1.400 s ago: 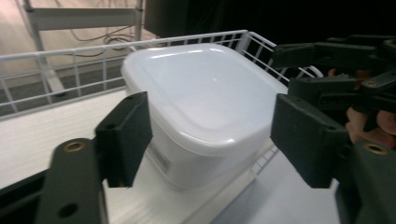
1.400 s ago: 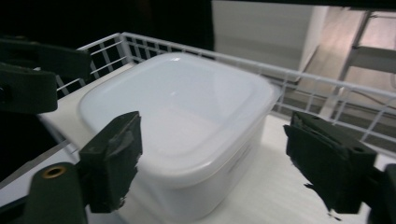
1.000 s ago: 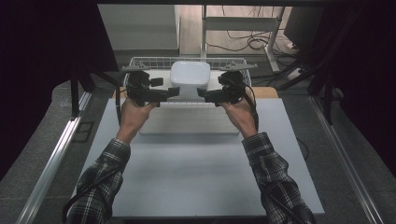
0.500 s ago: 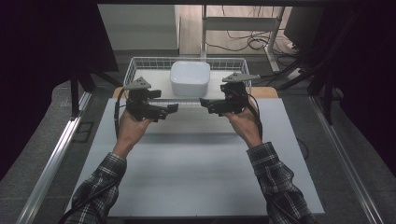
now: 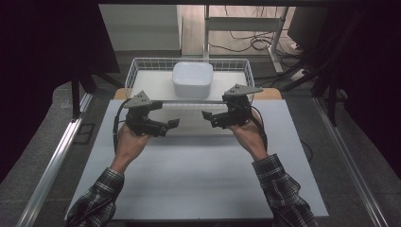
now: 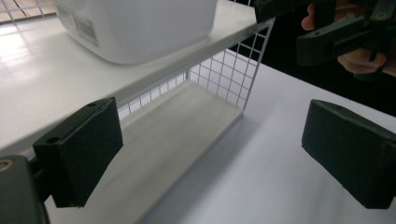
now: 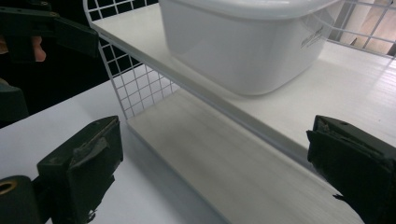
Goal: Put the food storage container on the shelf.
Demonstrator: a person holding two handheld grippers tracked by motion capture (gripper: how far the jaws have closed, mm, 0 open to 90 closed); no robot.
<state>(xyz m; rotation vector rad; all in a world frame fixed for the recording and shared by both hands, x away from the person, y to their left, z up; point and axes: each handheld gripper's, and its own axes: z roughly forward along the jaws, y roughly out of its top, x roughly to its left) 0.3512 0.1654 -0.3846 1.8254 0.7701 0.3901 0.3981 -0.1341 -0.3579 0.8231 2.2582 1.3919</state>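
The white tub (image 5: 192,79) sits on the top board of the wire-sided shelf (image 5: 142,66) at the far edge of the worktop (image 5: 189,179), dead centre at twelve o'clock. Both tools are down in front of it, on the near side of the shelf and not touching it.

The left tool (image 5: 172,124) hangs over the worktop at about ten o'clock from the table's middle, the tub up at one o'clock from it. Its jaws are wide apart with nothing between them. In the left gripper view (image 6: 210,154) the two black pads frame the open lower level of the shelf, with the tub (image 6: 140,28) above on the upper board at eleven o'clock.

The right tool (image 5: 206,116) mirrors it at about one o'clock from the table's middle, the tub at eleven o'clock from it. Its jaws are spread too and hold nothing. In the right gripper view (image 7: 215,172) the tub (image 7: 243,42) rides high at twelve o'clock and the lower board runs between the pads.

The left hand (image 5: 130,142) grips from underneath, wrist cocked up, with the checked sleeve (image 5: 97,198) running back to seven o'clock. The right hand (image 5: 248,135) does the same, its forearm angling off to five o'clock. The two tools point inward, jaw tips facing each other across a gap, and the grey plates on top tilt toward the shelf.
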